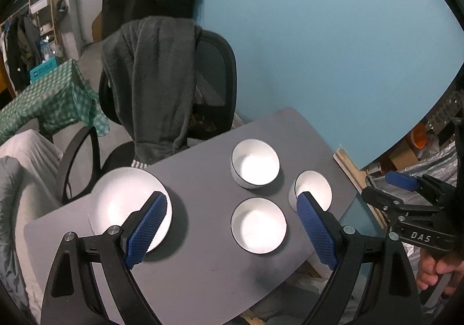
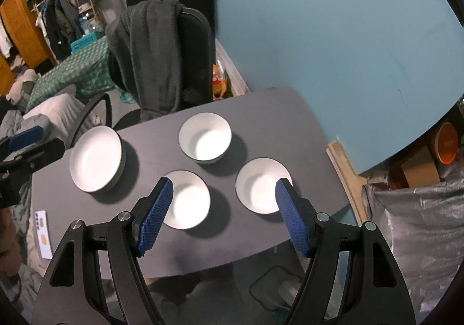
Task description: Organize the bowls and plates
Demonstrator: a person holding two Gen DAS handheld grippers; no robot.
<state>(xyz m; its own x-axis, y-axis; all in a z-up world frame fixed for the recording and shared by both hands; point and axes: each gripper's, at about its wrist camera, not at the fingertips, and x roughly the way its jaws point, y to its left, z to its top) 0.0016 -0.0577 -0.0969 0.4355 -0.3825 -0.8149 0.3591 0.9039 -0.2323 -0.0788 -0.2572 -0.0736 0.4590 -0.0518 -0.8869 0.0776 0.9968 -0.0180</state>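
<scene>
Currently both tongs, left tongs [image 1: 232, 219] and right tongs [image 2: 223, 201], gape wide, empty, above the table [image 2: 261, 110]. Plate stack [image 2: 95, 158] overhangs left edge; three bowls [image 2: 205, 141] right, apart.

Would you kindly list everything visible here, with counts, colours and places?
bowls: three, white, clustered on the table's right half.
plates: one white stack, count unclear, table's left side.
table: one, dark grey.
office chair: one, black, behind the table.
grey garment: one, draped over the chair.
phone: one, white, near left table edge.
left gripper: open, blue pads, above the table.
right gripper: open, blue pads, above the bowls.
</scene>
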